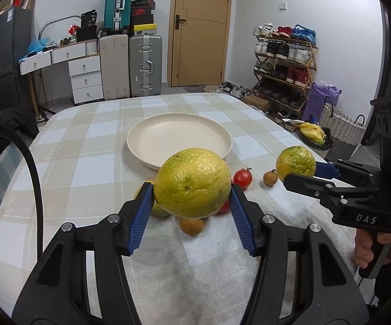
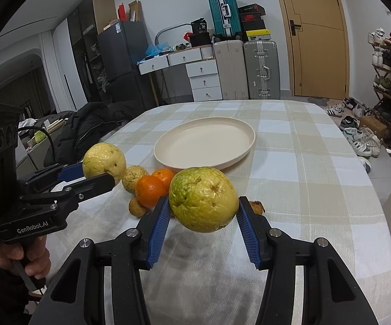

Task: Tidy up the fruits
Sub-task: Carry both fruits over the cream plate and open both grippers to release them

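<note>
My left gripper is shut on a large yellow-green guava, held above the checked tablecloth. My right gripper is shut on a second green-yellow guava, also off the table. Each view shows the other gripper at its side with its fruit: the right gripper and the left gripper. A cream plate lies beyond both fruits with nothing on it. On the cloth lie two oranges, a small guava, a cherry tomato and small brown fruits.
The table's far edge lies past the plate. Suitcases, a white drawer unit and a door stand at the back wall. A shoe rack and a basket stand to the right. A dark jacket lies left of the table.
</note>
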Demonstrator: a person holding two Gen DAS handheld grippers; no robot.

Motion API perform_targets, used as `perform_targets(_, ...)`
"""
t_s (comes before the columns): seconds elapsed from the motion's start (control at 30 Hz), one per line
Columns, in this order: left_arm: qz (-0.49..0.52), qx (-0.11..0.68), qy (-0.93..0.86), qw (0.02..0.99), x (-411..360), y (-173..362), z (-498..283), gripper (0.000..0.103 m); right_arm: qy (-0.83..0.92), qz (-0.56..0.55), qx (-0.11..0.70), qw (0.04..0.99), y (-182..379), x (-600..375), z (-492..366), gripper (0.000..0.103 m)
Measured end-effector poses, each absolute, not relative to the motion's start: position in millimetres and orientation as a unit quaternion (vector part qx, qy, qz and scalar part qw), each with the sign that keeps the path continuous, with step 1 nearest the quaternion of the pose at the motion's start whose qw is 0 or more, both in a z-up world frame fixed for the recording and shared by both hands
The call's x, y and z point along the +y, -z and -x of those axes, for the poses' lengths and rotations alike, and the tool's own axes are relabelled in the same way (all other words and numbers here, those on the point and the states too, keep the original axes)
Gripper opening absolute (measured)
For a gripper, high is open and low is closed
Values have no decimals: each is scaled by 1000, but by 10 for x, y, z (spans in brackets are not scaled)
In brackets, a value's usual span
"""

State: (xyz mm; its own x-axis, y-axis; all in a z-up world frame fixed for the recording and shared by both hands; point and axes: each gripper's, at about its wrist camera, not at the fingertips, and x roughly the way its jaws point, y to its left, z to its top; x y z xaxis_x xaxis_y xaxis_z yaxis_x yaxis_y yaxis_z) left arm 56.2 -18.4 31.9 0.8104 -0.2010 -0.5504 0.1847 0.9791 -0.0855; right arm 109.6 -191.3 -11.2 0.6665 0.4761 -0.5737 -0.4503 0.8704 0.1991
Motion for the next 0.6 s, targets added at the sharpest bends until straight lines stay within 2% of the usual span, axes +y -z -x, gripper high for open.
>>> perform_targets(0.6,37,286,61,956,89,-331,-1018,54,-249,-33,322,913,24,-1785,-1485,51)
